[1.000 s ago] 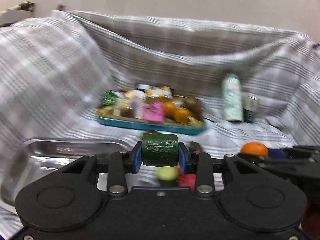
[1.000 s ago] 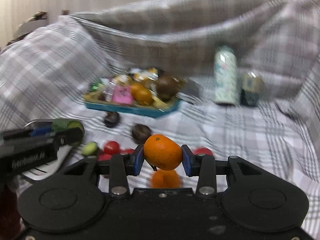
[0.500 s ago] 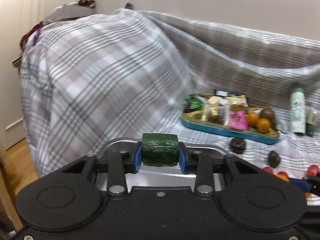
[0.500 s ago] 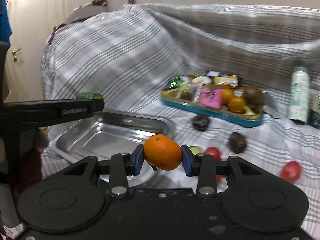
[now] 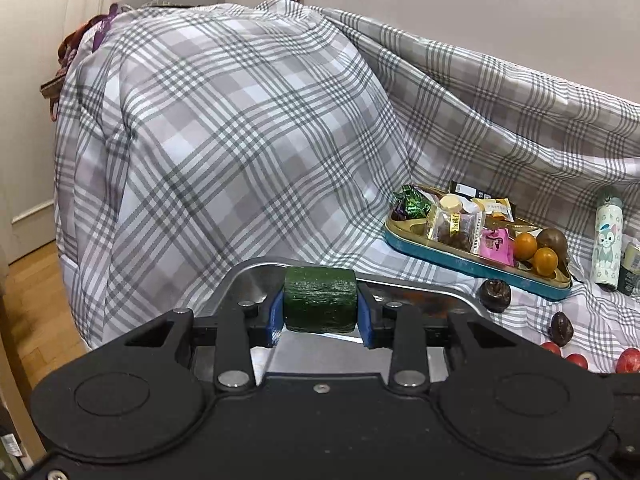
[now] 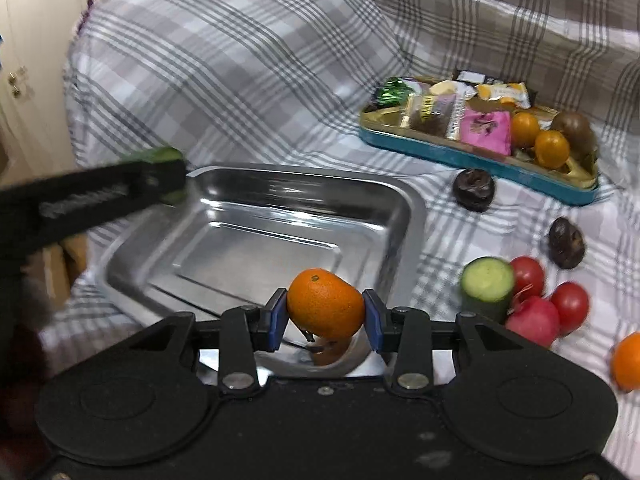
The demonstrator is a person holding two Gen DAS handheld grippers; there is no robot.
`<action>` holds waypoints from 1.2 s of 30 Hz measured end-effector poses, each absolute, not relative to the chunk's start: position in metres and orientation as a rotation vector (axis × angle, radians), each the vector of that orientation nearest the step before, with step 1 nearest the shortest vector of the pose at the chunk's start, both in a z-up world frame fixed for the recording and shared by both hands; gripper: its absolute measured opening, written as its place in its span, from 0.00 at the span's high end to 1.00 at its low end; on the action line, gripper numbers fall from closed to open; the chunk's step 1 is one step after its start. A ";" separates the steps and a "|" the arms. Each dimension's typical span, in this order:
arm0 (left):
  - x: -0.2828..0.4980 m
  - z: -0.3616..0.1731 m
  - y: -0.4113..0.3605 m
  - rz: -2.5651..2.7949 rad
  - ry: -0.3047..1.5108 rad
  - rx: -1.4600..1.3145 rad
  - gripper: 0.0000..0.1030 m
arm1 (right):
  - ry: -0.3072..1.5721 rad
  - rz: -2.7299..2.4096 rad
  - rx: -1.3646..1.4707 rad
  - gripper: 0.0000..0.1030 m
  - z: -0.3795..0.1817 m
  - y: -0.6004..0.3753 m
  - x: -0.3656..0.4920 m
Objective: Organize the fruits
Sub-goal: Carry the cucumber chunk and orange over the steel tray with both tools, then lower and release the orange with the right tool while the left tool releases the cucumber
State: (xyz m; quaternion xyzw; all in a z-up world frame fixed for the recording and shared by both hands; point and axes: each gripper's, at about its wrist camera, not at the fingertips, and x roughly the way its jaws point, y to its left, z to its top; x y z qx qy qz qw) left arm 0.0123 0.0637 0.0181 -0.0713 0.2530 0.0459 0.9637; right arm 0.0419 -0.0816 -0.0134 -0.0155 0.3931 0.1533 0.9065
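Your right tool point(image 6: 325, 325) is gripping the mandarin point(image 6: 324, 304), now arriving over the steel tray's point(image 6: 248, 216) near rim; beyond, your left tool point(image 5: 320, 314) is clamping the cucumber chunk point(image 5: 320, 299), having swung over the far corner, so both look ready for release.

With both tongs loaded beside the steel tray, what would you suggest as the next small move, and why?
Probably lower the right tongs slightly and release the orange into the steel tray. The orange already hangs over the tray's near edge, and the tray floor looks bare. The left tongs, gripping the cucumber piece, sit at the tray's far-left corner, apart from that spot.
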 end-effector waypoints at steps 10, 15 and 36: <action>0.023 0.012 0.064 0.102 0.593 -0.146 0.57 | 0.812 0.196 -0.070 0.61 -0.021 -0.090 0.063; 0.032 0.006 0.067 0.115 0.669 -0.156 0.57 | 0.801 0.190 -0.026 0.60 -0.018 -0.088 0.064; 0.046 -0.004 0.064 0.122 0.816 -0.123 0.57 | 0.789 0.206 -0.023 0.59 -0.010 -0.076 0.065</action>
